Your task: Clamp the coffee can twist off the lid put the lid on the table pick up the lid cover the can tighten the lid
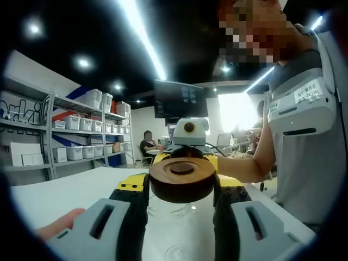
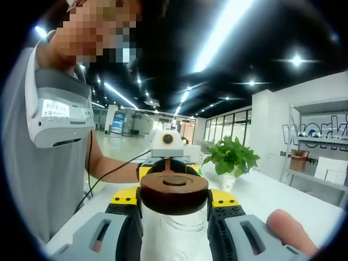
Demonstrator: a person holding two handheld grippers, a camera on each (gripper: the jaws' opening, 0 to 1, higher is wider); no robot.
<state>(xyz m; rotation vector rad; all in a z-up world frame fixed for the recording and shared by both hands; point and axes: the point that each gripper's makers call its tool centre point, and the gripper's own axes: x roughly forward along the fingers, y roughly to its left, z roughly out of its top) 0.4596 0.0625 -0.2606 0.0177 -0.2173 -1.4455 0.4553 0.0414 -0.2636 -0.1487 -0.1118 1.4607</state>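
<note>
The coffee can is a clear glass jar [image 1: 176,220] with a round brown wooden lid [image 1: 182,178] on top of it, standing on the white table. In the left gripper view my left gripper [image 1: 181,213] has its grey jaws closed against the glass just under the lid. The right gripper's yellow-and-black fingers [image 1: 130,184] come in from the far side and flank the lid. In the right gripper view the lid [image 2: 174,191] sits on the jar [image 2: 174,231], and my right gripper [image 2: 174,209] is shut at lid height. The left gripper's yellow fingers [image 2: 124,197] show beyond it.
The white table [image 1: 70,190] runs left toward shelves of white bins [image 1: 81,130]; a dark monitor [image 1: 179,99] hangs behind. The person in a grey shirt [image 1: 310,163] stands close on one side. A potted plant [image 2: 231,157] stands on the table past the can.
</note>
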